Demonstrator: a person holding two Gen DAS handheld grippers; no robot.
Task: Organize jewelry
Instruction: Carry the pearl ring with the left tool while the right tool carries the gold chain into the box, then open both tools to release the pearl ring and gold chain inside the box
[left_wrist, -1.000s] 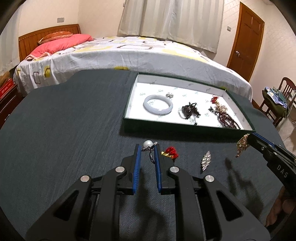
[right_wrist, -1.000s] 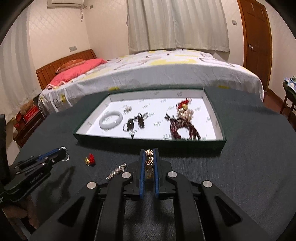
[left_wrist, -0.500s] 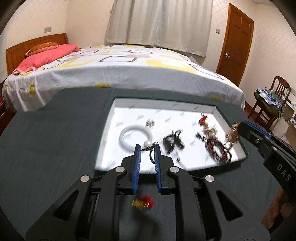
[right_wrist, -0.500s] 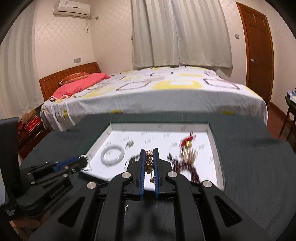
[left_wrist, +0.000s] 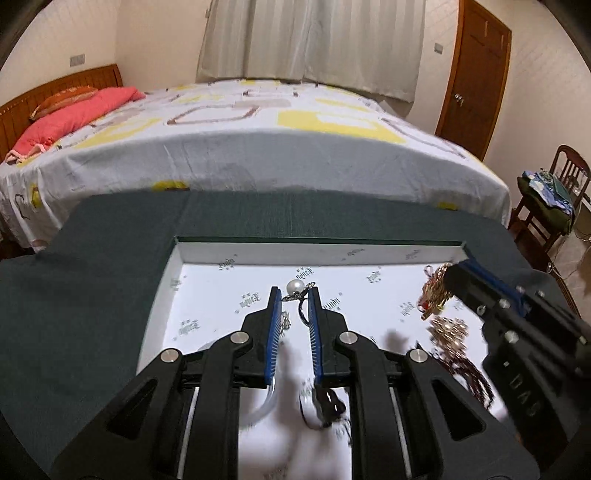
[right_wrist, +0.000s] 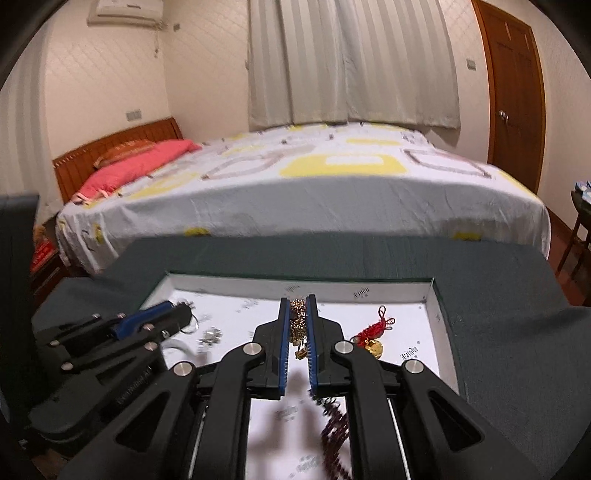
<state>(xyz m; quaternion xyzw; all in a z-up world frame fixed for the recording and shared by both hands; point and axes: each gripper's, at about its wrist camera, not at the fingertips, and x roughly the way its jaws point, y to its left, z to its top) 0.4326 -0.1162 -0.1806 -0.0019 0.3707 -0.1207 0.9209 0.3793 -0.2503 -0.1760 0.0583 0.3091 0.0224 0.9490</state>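
Both of your grippers hung over the white-lined tray (left_wrist: 207, 254) on the dark green cloth (left_wrist: 92, 266). Your left gripper (left_wrist: 294, 295) was clenched on a pearl earring (left_wrist: 295, 286), pearl sticking out past the fingertips. Your right gripper (right_wrist: 298, 308) was pinched tight on a gold chain piece (right_wrist: 297, 325) dangling between the blue pads. On the tray floor lay a red knotted charm with a gold bell (right_wrist: 373, 338), dark red beads (right_wrist: 334, 439), and a white bangle (left_wrist: 260, 404), partly hidden.

"DAS" reads on the right tongs (left_wrist: 436, 295); tray (left_wrist: 369, 254) print illegible.
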